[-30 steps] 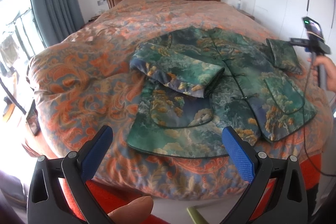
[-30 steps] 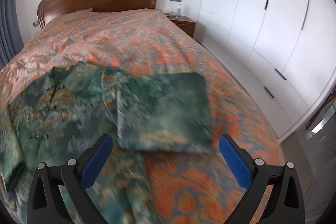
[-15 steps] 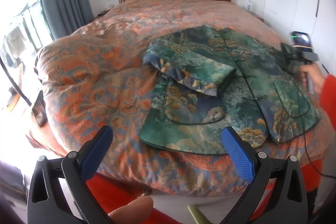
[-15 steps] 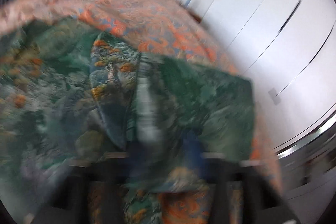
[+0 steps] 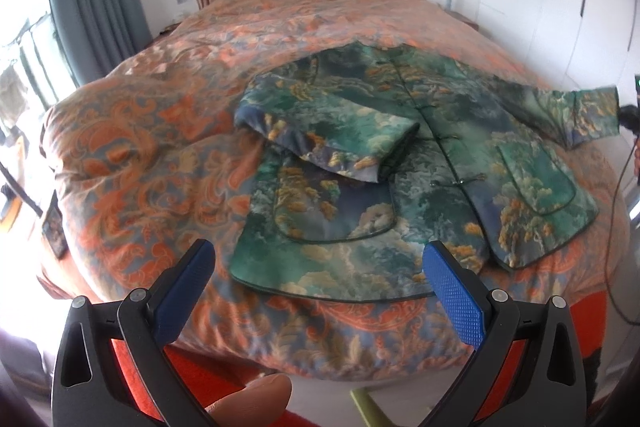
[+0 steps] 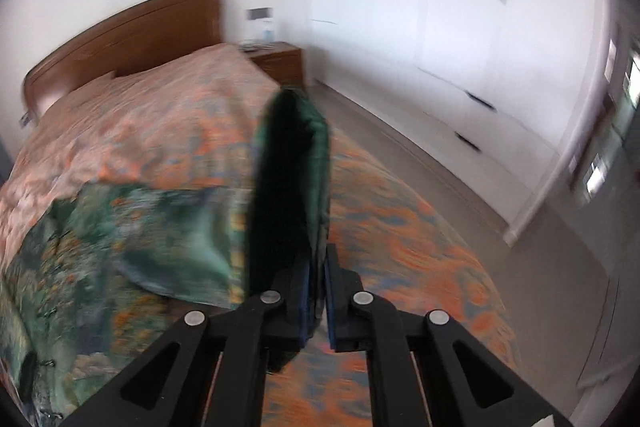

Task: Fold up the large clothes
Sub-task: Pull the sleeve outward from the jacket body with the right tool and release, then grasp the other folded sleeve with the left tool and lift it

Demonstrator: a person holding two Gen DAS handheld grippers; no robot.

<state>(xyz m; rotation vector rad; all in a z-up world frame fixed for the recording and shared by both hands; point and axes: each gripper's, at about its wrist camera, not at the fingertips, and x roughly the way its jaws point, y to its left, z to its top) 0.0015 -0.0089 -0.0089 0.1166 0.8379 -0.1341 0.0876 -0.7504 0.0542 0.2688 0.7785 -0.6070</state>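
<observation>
The green patterned jacket (image 5: 420,163) is laid flat on the bed (image 5: 160,131), one sleeve already folded across. Its other cuff (image 6: 308,187) is pinched in the right gripper (image 6: 318,301) and lifted, presumably for folding inward. The left gripper (image 5: 320,291) is held spread, clear of it.

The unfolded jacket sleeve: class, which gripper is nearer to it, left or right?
Right. The right gripper is shut on the sleeve, holding its cuff up off the bed. The left gripper hangs open beyond the jacket hem, touching nothing.
</observation>
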